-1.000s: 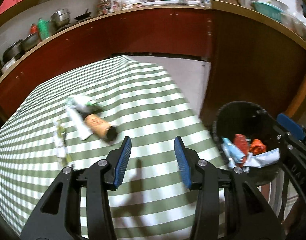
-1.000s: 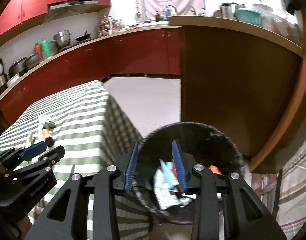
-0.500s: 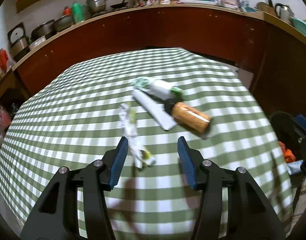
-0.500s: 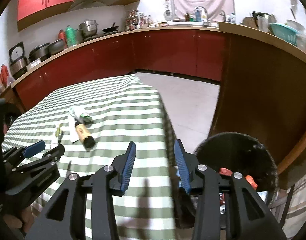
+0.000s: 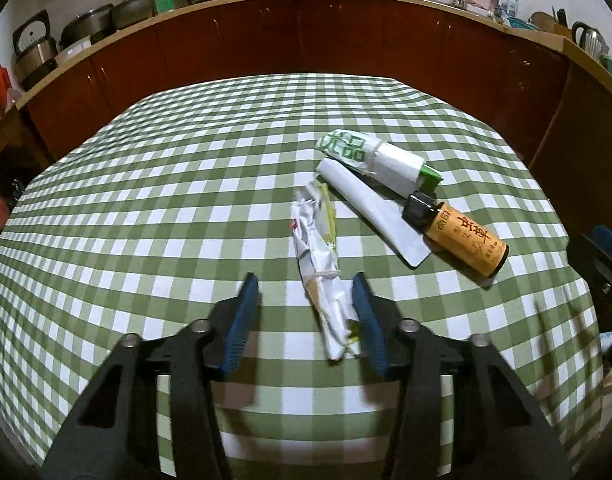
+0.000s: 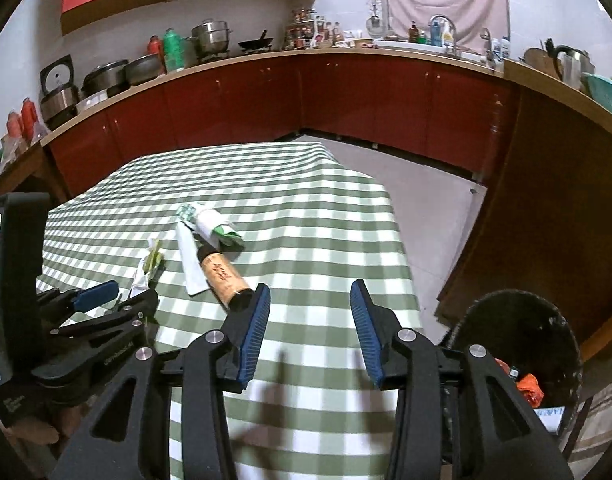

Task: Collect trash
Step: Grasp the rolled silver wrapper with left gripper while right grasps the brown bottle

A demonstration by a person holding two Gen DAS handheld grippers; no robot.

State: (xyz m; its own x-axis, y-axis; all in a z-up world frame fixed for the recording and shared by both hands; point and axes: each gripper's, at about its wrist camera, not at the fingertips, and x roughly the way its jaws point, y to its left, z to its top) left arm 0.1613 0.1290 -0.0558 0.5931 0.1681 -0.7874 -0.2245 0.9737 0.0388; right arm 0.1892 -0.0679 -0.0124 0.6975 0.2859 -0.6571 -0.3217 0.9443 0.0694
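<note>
Home kitchen: red cabinets (image 6: 346, 92), stovetop pots (image 6: 210, 38).

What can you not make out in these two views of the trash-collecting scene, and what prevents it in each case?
- Inside of the black bin, right wrist view: the right gripper arm and the rim hide most contents.
- Far end of the crumpled wrapper, right wrist view: behind the left gripper.
- Label text on the brown bottle: too small to read.
- Countertop items: too small, distorted.

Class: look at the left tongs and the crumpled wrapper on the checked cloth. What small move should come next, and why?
Probably close the left tongs on the crumpled wrapper. They are open, and the wrapper's near end already lies between their tips, close to the right one. The bin waits off the table's right edge.
</note>
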